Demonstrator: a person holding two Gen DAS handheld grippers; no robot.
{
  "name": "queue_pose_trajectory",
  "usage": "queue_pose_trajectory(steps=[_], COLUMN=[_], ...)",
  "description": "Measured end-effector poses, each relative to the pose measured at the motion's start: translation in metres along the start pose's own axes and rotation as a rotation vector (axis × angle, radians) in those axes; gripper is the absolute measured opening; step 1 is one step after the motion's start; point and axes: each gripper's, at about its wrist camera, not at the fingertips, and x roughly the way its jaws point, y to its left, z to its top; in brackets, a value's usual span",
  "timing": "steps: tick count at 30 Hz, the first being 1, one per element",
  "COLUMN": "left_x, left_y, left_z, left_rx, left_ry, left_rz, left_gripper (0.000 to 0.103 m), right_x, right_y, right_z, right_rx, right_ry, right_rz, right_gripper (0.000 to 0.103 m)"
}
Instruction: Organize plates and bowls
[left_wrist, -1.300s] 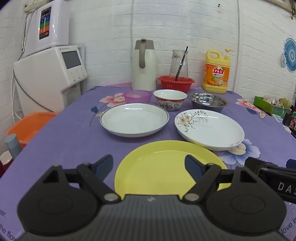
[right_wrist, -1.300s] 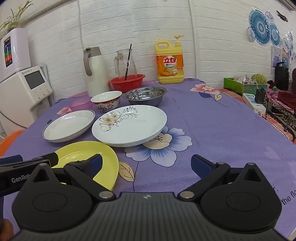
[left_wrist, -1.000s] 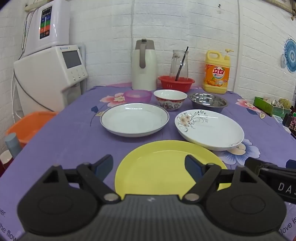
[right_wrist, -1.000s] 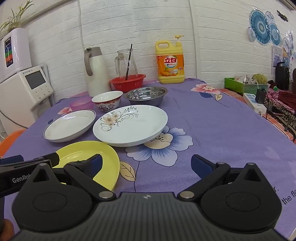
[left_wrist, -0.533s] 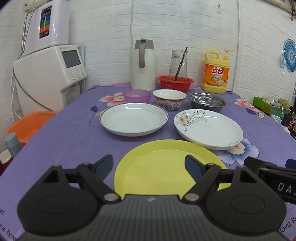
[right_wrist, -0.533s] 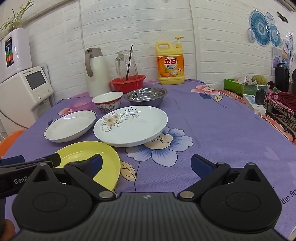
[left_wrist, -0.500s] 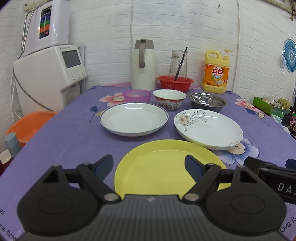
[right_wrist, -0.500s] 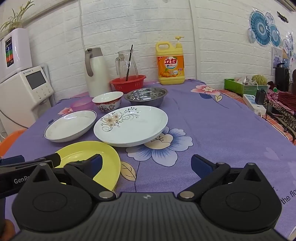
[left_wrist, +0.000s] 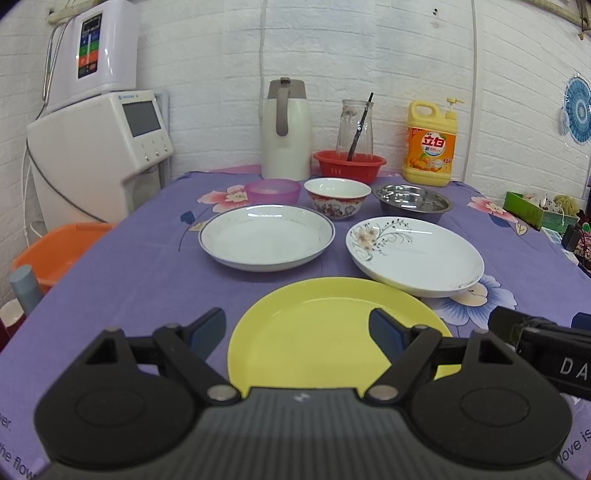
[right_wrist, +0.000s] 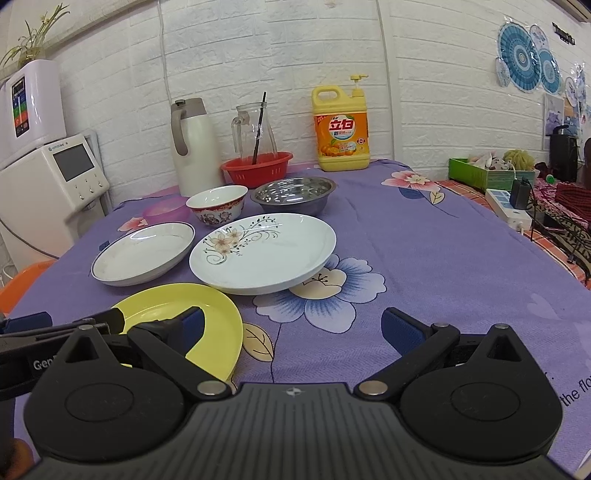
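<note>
A yellow plate (left_wrist: 332, 325) lies nearest on the purple cloth; my left gripper (left_wrist: 297, 328) is open just above its near edge, holding nothing. Behind it lie a white blue-rimmed plate (left_wrist: 266, 236) and a white flowered plate (left_wrist: 417, 251). Further back stand a pink bowl (left_wrist: 272, 190), a red-patterned bowl (left_wrist: 337, 197) and a steel bowl (left_wrist: 412, 201). My right gripper (right_wrist: 291, 328) is open and empty over bare cloth, right of the yellow plate (right_wrist: 207, 314). The flowered plate (right_wrist: 262, 251), blue-rimmed plate (right_wrist: 144, 251) and steel bowl (right_wrist: 293, 194) show there too.
A white thermos (left_wrist: 286, 129), a red basket (left_wrist: 349, 165) with a glass jug, and a yellow detergent bottle (left_wrist: 430, 147) line the back wall. A white appliance (left_wrist: 99, 147) and an orange tub (left_wrist: 55, 254) stand left of the table. A green box (right_wrist: 487, 173) and a power strip (right_wrist: 509, 210) are at the right.
The right wrist view has shifted slightly, so the dishes sit a little further right in it. The left gripper is nearly still. Both grippers stay open.
</note>
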Motion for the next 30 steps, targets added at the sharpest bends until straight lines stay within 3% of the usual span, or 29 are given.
queue_pose_trajectory(steps=[30], left_x=[-0.0039], left_y=[-0.0003], left_z=[-0.0009], left_rx=[-0.012], left_ry=[-0.008], left_rz=[-0.001], left_gripper=[0.082], right_x=[-0.0057], right_y=[-0.0001], right_z=[0.0010], right_rx=[0.005], right_ry=[-0.016], right_rz=[0.011], right_gripper=[0.103])
